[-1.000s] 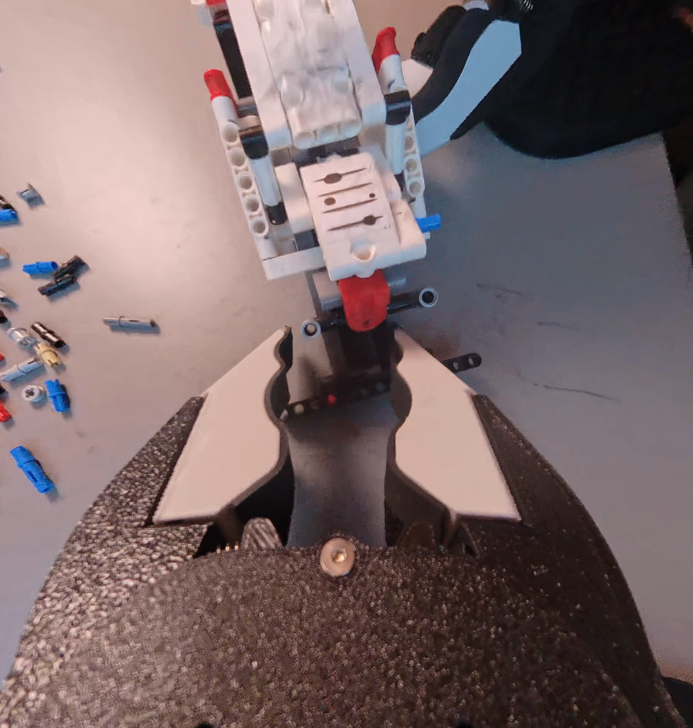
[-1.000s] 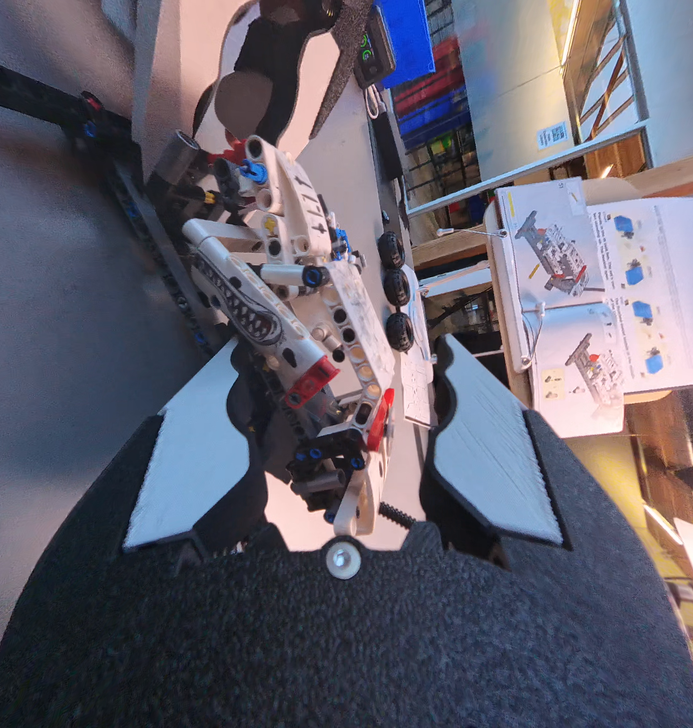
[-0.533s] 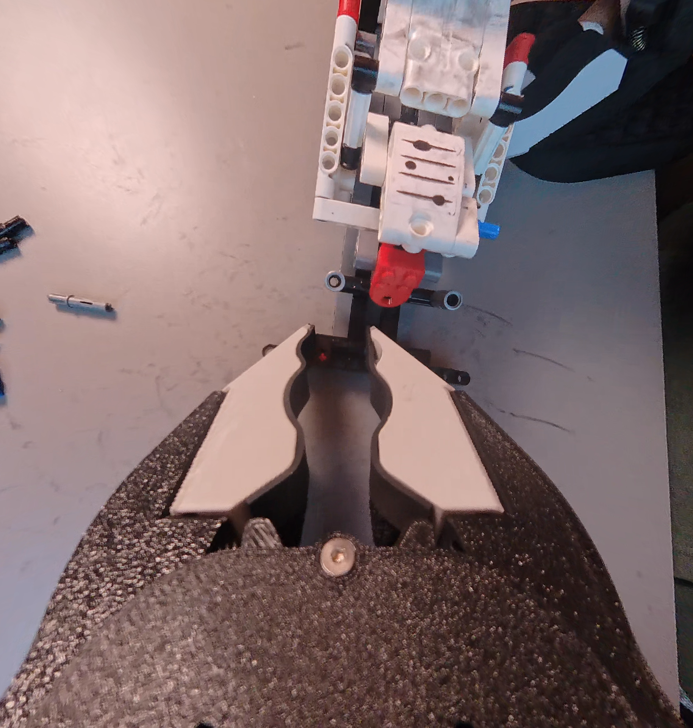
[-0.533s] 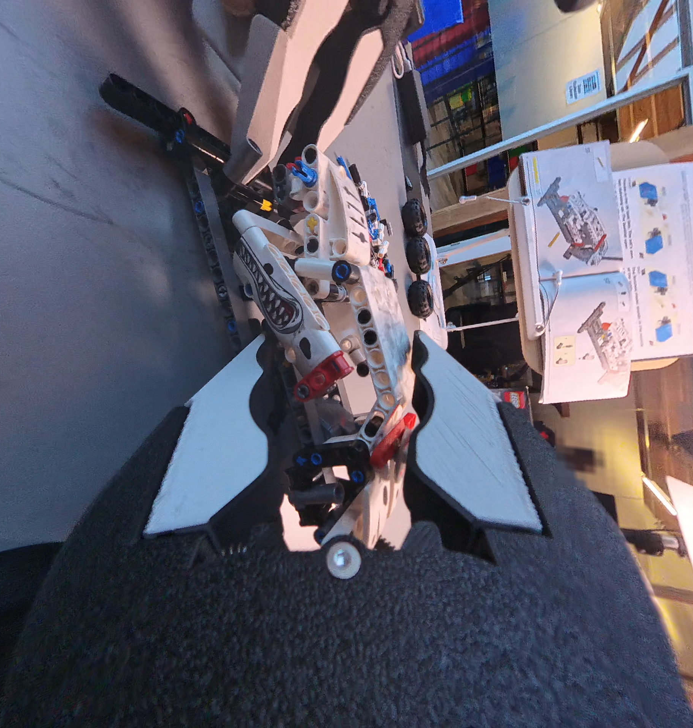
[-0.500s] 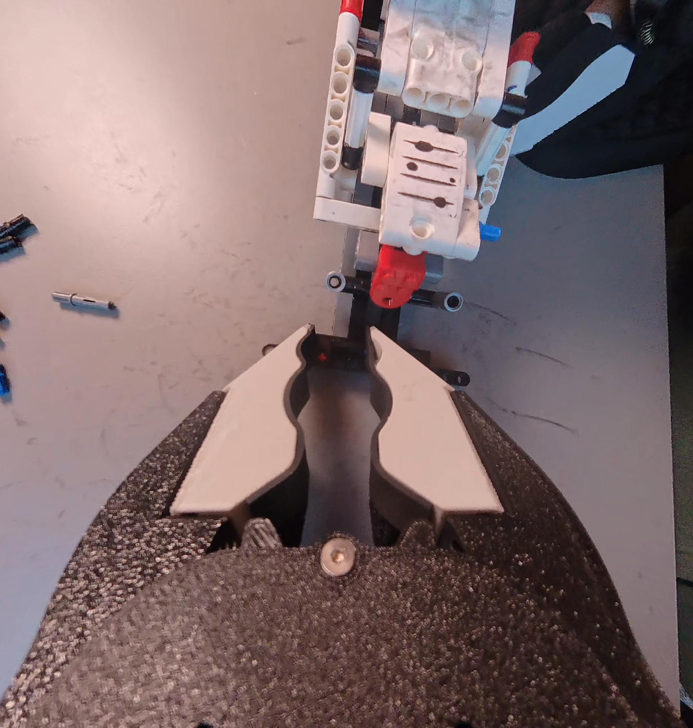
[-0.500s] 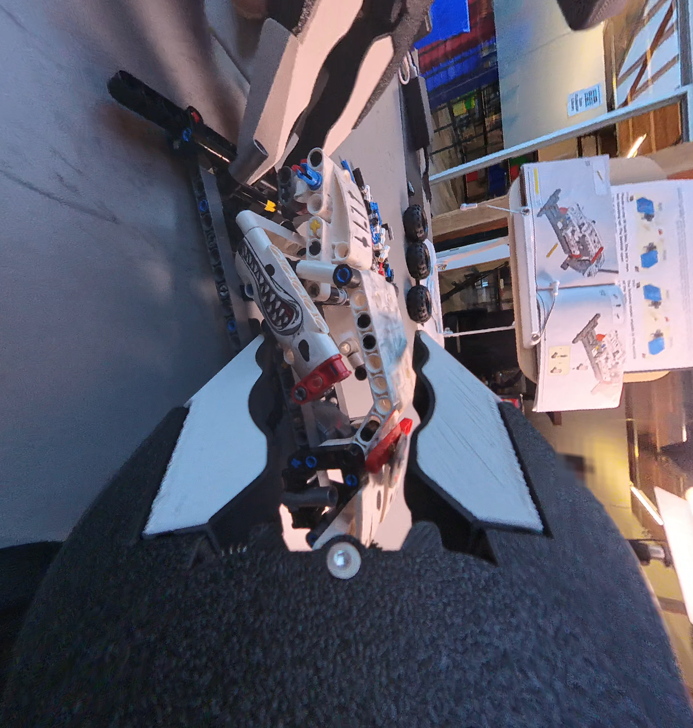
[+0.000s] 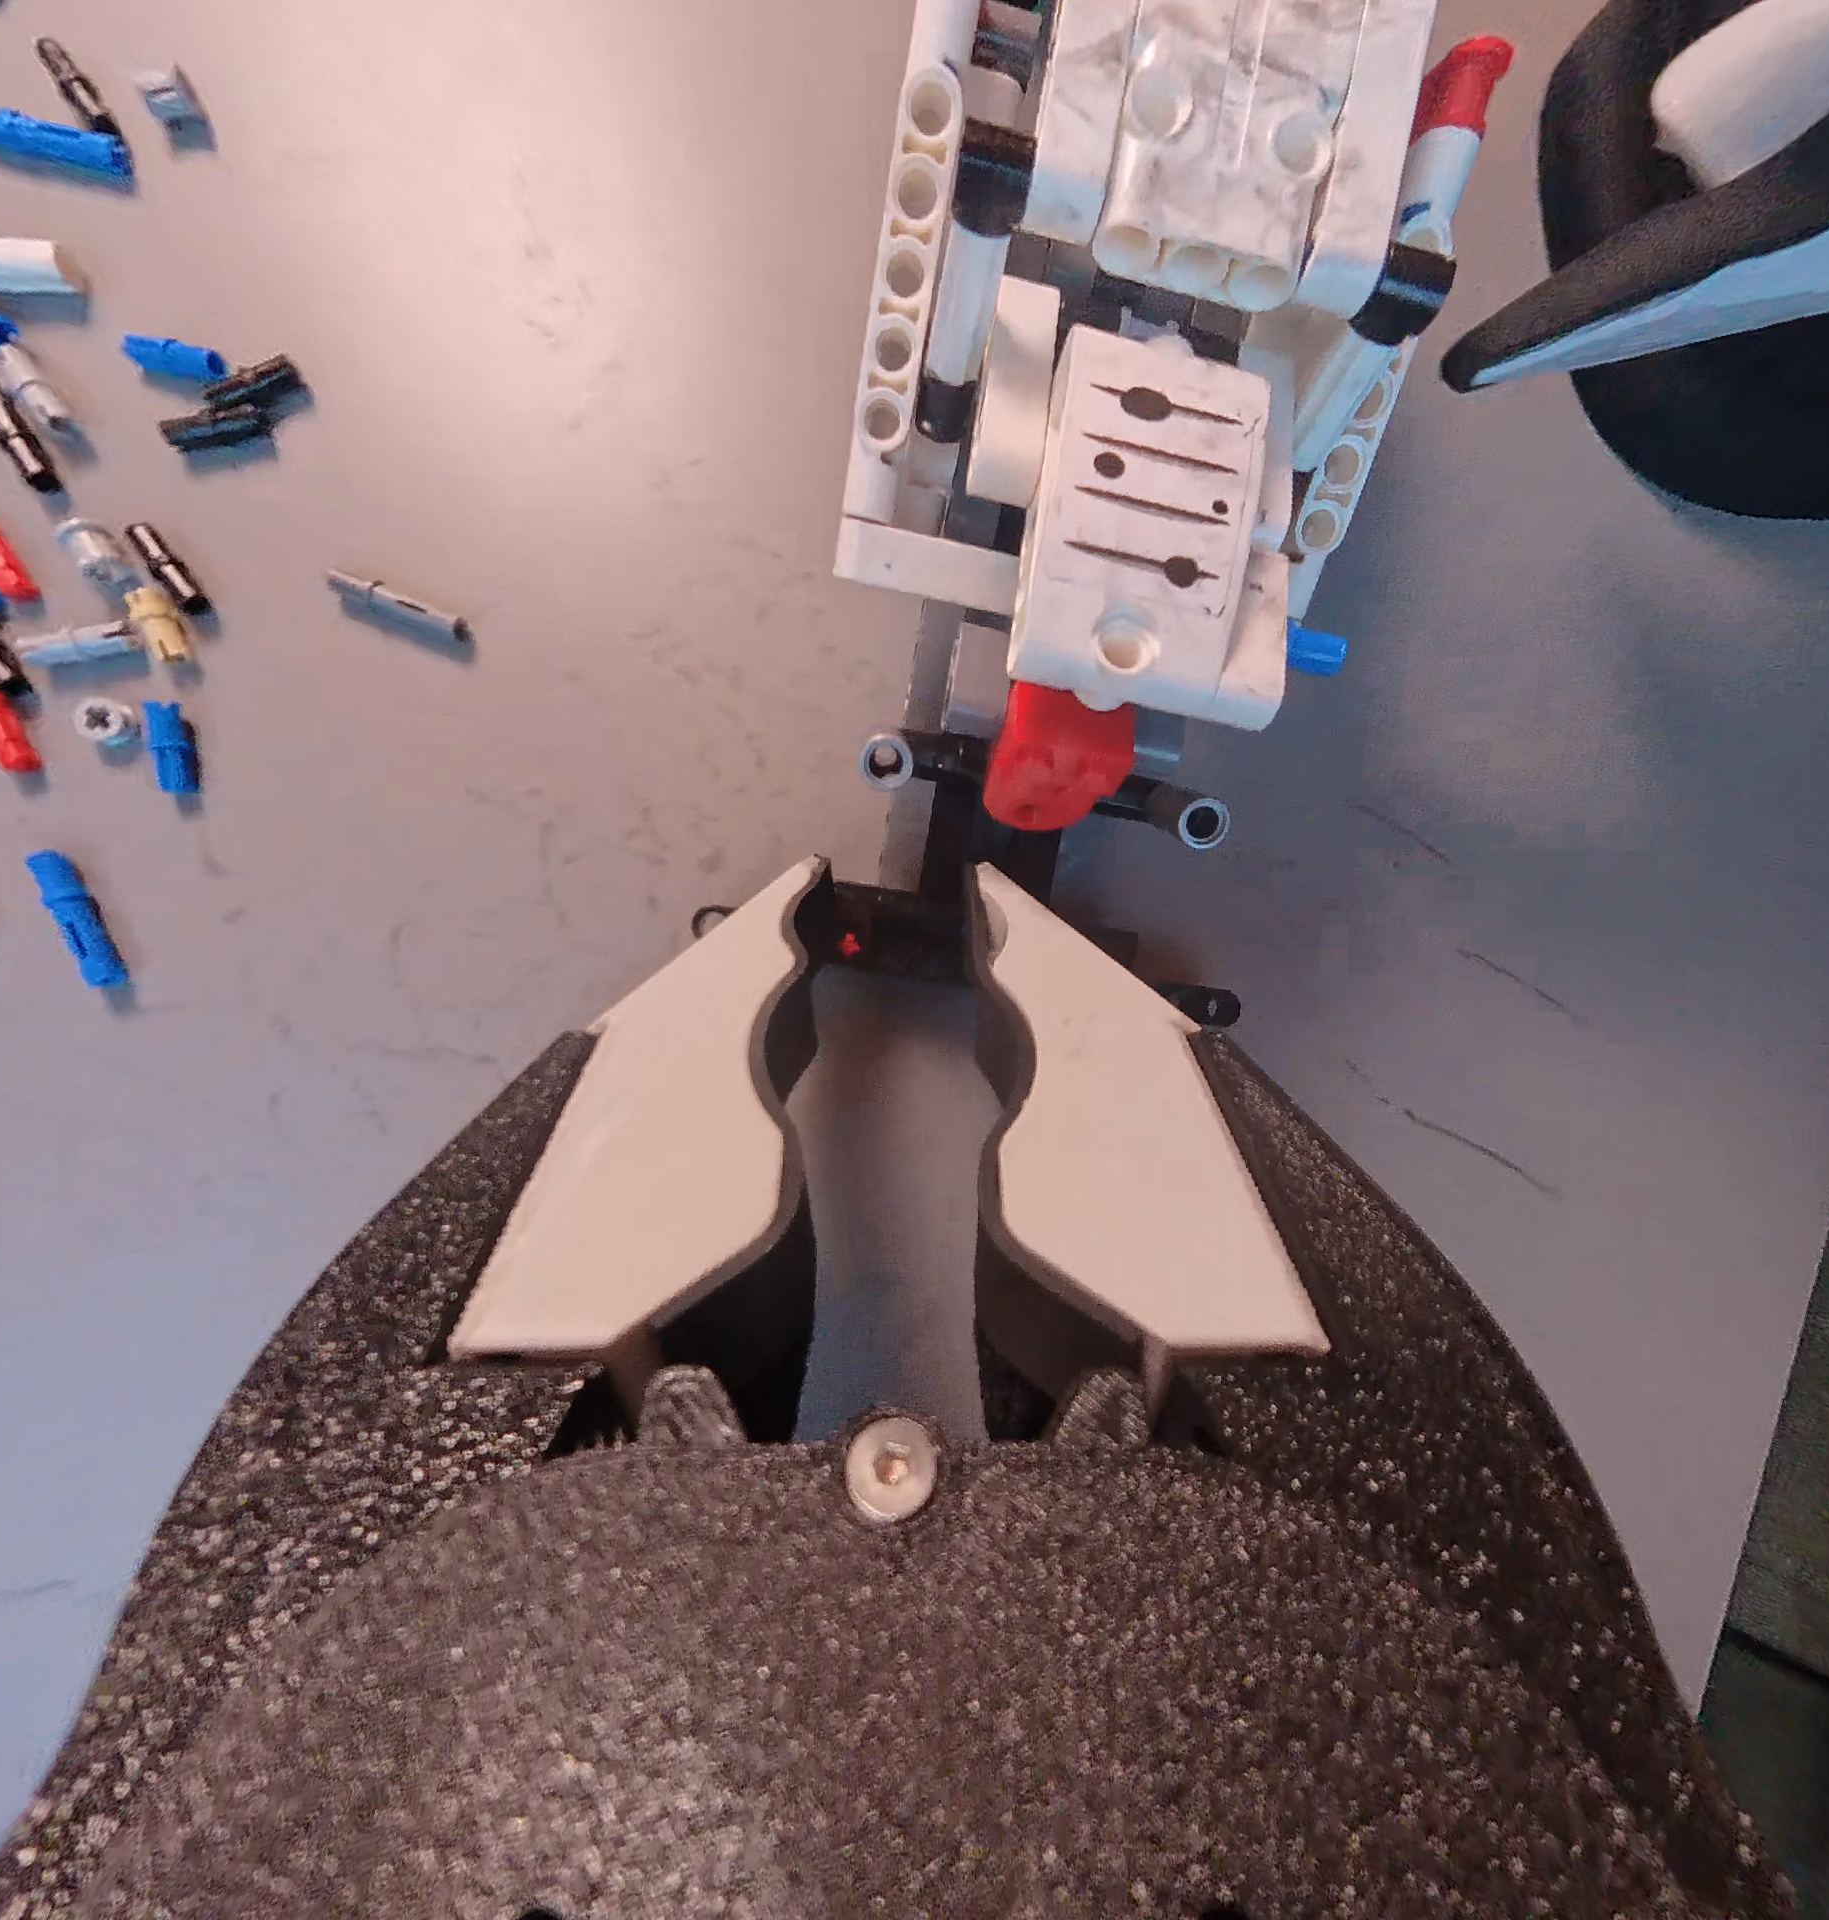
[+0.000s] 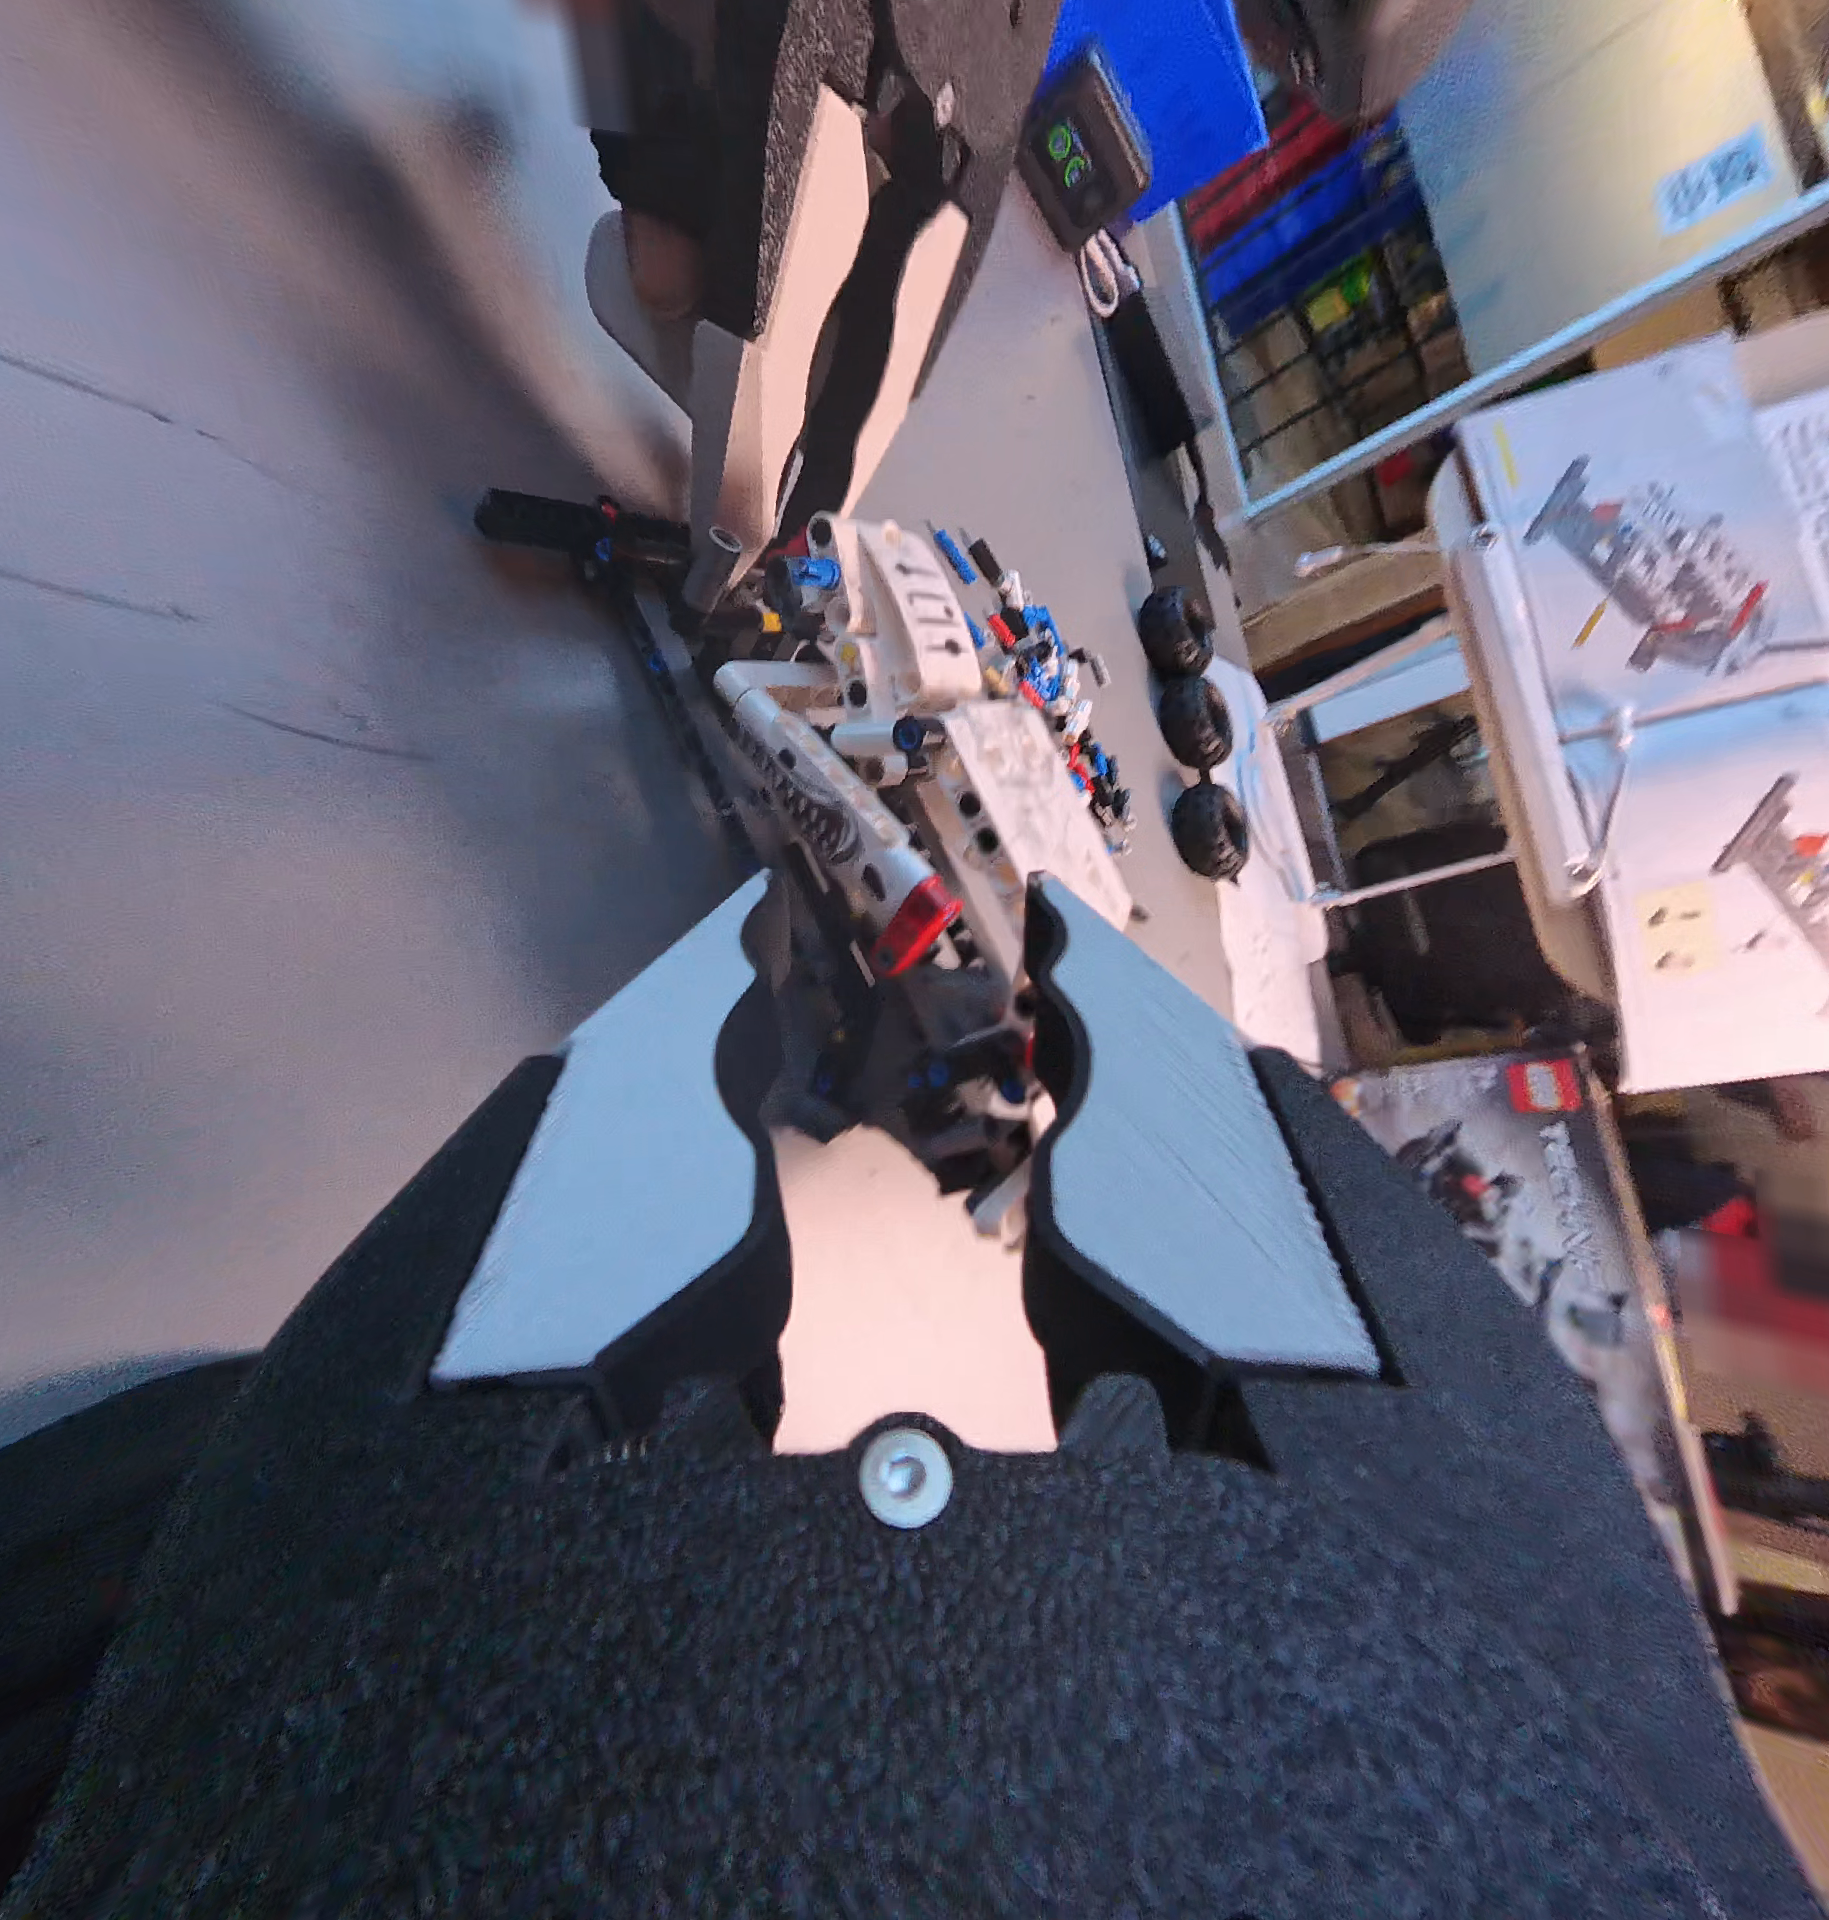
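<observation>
Here the left tool (image 7: pixel 899 883) clamps the brick model's black beam (image 7: pixel 905 935), the right tool (image 8: pixel 894 904) gripping its rear.

Workshop: parts-strewn table (image 7: pixel 598 312), storage shelves (image 8: pixel 1294 260).

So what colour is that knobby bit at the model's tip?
Red, clearest in the left wrist view.

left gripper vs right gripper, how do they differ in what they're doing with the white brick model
The left gripper is shut on the black beam frame at the white brick model's end; the right gripper stands wider, straddling the model's other end, grip unclear. The left looks down on the grey table; the right looks along it. Both have pale fingers.
</observation>
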